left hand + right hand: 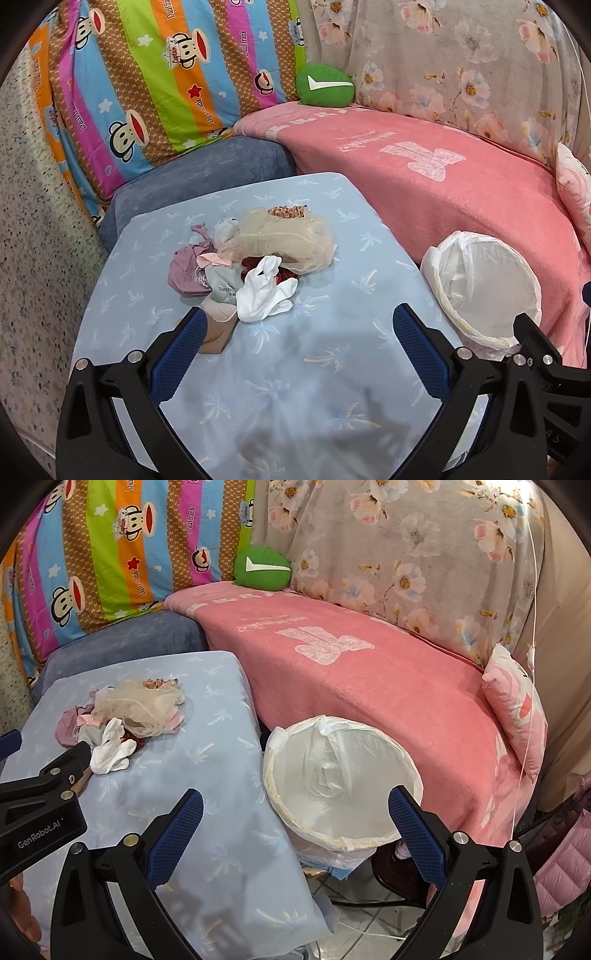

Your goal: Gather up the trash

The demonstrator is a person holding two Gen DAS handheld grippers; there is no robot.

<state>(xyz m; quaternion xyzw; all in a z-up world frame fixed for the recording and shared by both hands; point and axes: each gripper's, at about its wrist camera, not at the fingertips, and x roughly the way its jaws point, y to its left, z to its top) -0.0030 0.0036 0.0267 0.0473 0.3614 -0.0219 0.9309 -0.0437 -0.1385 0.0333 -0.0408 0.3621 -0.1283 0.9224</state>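
A pile of small cloth scraps (255,266) lies on the light blue table cover (295,369): a white glove (264,291), beige netting (280,240), grey and mauve pieces. The pile also shows in the right wrist view (122,720). A round bin lined with a white bag (487,291) stands right of the table, between it and the pink sofa; it fills the middle of the right wrist view (332,786). My left gripper (299,325) is open and empty, just short of the pile. My right gripper (295,805) is open and empty, over the bin's near rim.
A pink blanket (369,672) covers the sofa behind the bin. A green cushion (262,568) and a pink pillow (517,705) lie on it. A blue-grey seat (192,177) and striped cartoon fabric (147,74) stand behind the table. Floor and a chair base show below the bin.
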